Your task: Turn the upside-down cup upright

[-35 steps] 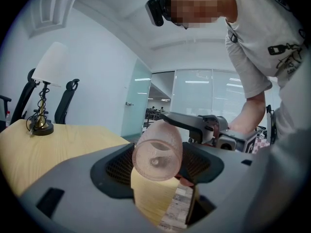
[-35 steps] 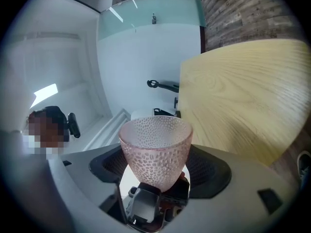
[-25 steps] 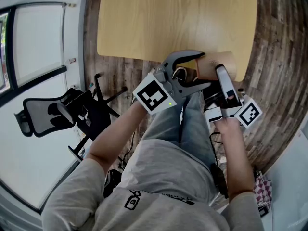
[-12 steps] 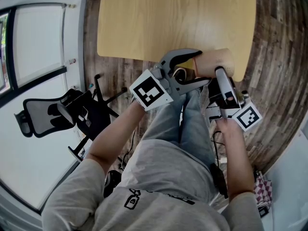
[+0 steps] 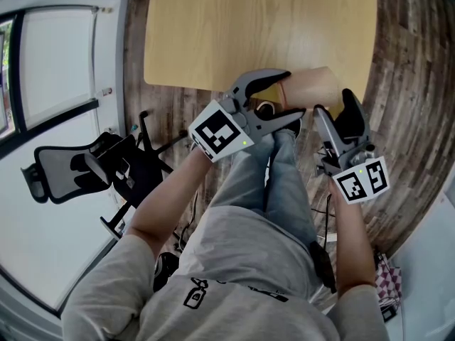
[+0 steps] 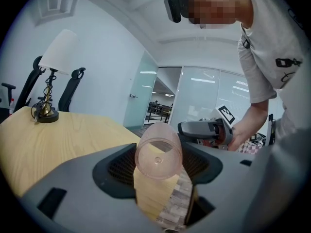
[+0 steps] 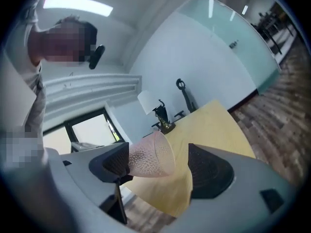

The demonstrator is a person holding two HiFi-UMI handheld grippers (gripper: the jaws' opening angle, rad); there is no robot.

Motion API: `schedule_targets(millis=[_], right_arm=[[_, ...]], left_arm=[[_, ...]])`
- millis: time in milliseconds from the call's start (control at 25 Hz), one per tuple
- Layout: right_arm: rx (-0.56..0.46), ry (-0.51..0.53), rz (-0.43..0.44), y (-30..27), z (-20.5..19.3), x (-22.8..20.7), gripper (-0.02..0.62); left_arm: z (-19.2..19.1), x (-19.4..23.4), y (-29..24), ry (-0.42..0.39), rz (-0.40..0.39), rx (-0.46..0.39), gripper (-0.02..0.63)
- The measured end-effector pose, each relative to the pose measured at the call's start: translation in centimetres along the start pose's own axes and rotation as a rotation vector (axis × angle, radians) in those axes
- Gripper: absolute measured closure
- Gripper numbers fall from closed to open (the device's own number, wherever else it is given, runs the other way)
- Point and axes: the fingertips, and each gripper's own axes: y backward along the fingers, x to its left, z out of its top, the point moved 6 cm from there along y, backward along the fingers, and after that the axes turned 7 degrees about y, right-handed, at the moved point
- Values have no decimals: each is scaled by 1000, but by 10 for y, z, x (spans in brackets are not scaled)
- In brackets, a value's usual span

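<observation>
Pink cup (image 5: pixel 316 87) sideways over table (image 5: pixel 249 27) edge, left gripper (image 5: pixel 293 93) clamping it, right gripper (image 5: pixel 333 105) wide beside

Head view: on the person's (image 5: pixel 242 261) head, looking steeply down from well above; takes in the surface (image 5: pixel 213 34) with its near edge, both arms and the floor (image 5: pixel 405 62).
Left gripper view: rides the left hand-held gripper (image 5: pixel 293 94), looks nearly level across the surface toward the lamp (image 6: pixel 48 81) at its far end; cup (image 6: pixel 159 152) close to the lens.
Right gripper view: rides the right hand-held gripper (image 5: pixel 334 104), picture tilted, cup close.
Shared: all 3 show the cup and the surface; the 2 gripper views share the lamp.
</observation>
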Motion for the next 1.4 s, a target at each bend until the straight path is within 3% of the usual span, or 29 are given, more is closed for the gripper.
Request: schedule_targets(millis=[280,520,760,960,1120,1280,1400], right_arm=[[102,506,-17,-2,10,23,238],[143,746,-68,-4,12,33,238],[287,1110,-70,-5,1,40,238],[312,1294,-112,-10,0,42,236],[339,1428,-98,-13,-12,47,236],[367,1498,-99,-15,-17,47,236],[377,1509,-108,-17,-17,46,236]], left_arm=[[-1,5,2,-4,23,26,318],[1,6,1,-9,31,46,317],[2,4,1,-12,34,66,318],[5,1,-3,-24,42,94,318],[6,1,-5,-10,54,100,318],[7,-3,-9,-14,67,134,318],[10,-8,-13,-64,80,218,318]])
